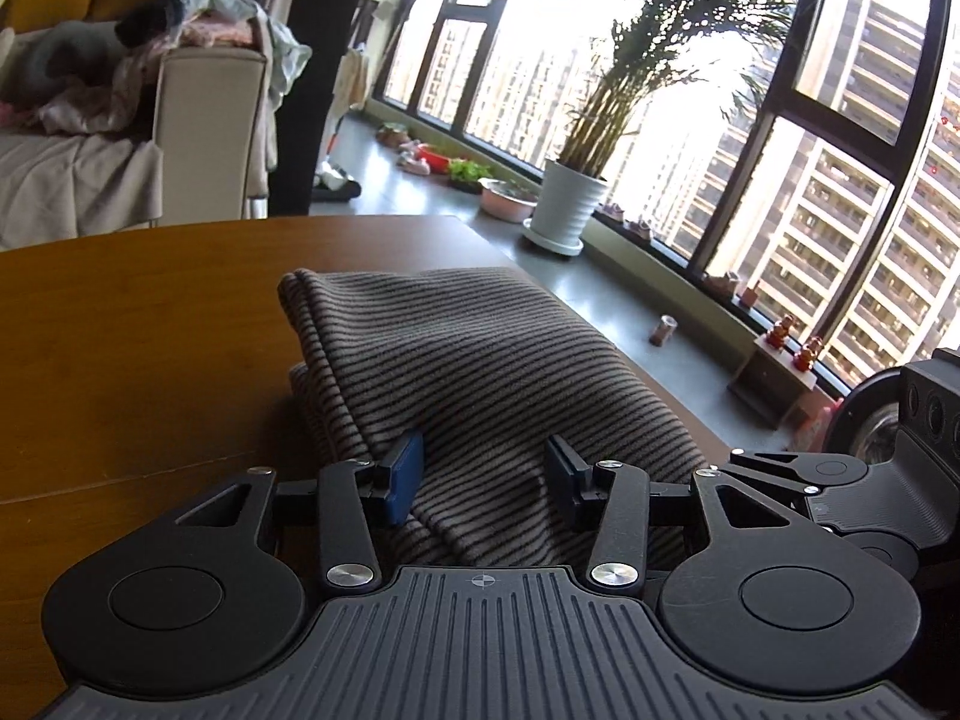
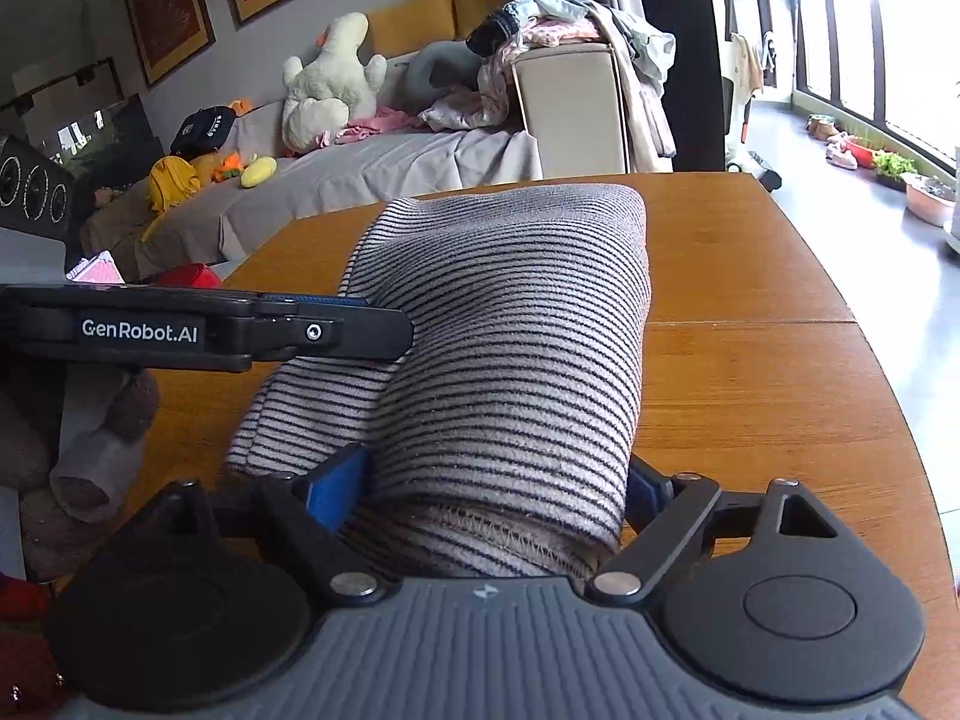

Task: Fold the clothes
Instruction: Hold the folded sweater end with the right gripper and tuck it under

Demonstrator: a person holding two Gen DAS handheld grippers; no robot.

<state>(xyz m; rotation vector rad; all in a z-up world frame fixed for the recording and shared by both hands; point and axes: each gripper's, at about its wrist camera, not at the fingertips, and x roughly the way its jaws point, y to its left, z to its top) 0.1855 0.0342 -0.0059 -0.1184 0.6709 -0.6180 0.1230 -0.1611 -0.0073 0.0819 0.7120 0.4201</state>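
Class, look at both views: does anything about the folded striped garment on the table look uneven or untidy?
Yes. The striped garment on the wooden table is bulged, not flat: its top fold humps up, and lower layers stick out at the left edge, unaligned. A seam edge shows near the right gripper.

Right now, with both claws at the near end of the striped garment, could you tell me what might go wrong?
1. The left claw seems to pinch only a ridge of the striped garment; lifting may pull up just the top layers and undo the fold.
2. The right claw straddles the thick roll without a firm grip, so it may slip.
3. The bundle lies near the table edge; a tug could drag it off.
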